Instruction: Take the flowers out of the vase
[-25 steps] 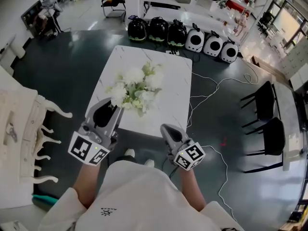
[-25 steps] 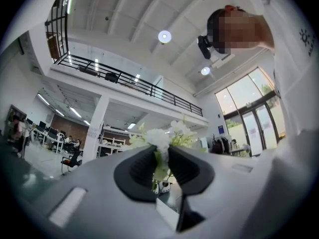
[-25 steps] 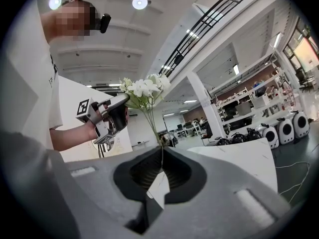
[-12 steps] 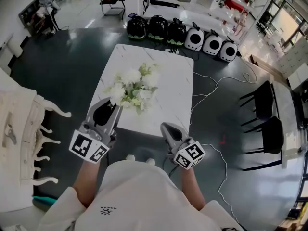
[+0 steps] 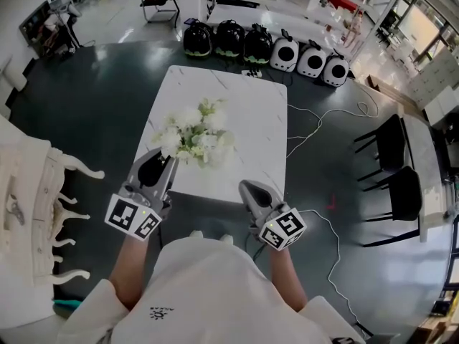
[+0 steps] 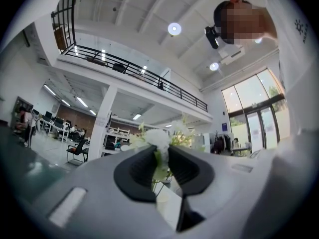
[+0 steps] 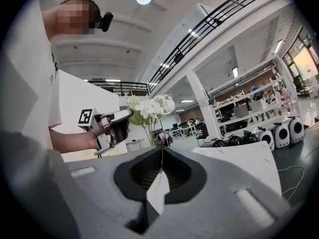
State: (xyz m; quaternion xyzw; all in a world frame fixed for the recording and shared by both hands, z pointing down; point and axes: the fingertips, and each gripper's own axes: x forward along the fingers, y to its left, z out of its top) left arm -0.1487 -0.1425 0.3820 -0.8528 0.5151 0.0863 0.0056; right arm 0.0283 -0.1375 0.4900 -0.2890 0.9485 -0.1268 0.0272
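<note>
A bouquet of white flowers (image 5: 193, 131) with green leaves stands over the near left part of the white marble table (image 5: 251, 106). The blossoms hide the vase in the head view. My left gripper (image 5: 171, 160) reaches into the bouquet's near left side, just under the blossoms. In the left gripper view its jaws (image 6: 160, 156) stand nearly closed, with a green stem and a white bloom (image 6: 158, 136) between the pads. The right gripper view shows the left gripper (image 7: 129, 114) holding the bouquet (image 7: 147, 106), its stems hanging below. My right gripper (image 5: 245, 187) sits shut and empty off the table's near edge.
Black and white dome-shaped carriers (image 5: 251, 45) line the floor beyond the table. Two black chairs (image 5: 394, 149) stand to the right, and cables (image 5: 315, 127) run across the dark floor. White carved furniture (image 5: 43, 192) stands close on my left.
The left gripper and the bouquet have come a little nearer to the table's near edge. The right gripper has barely shifted.
</note>
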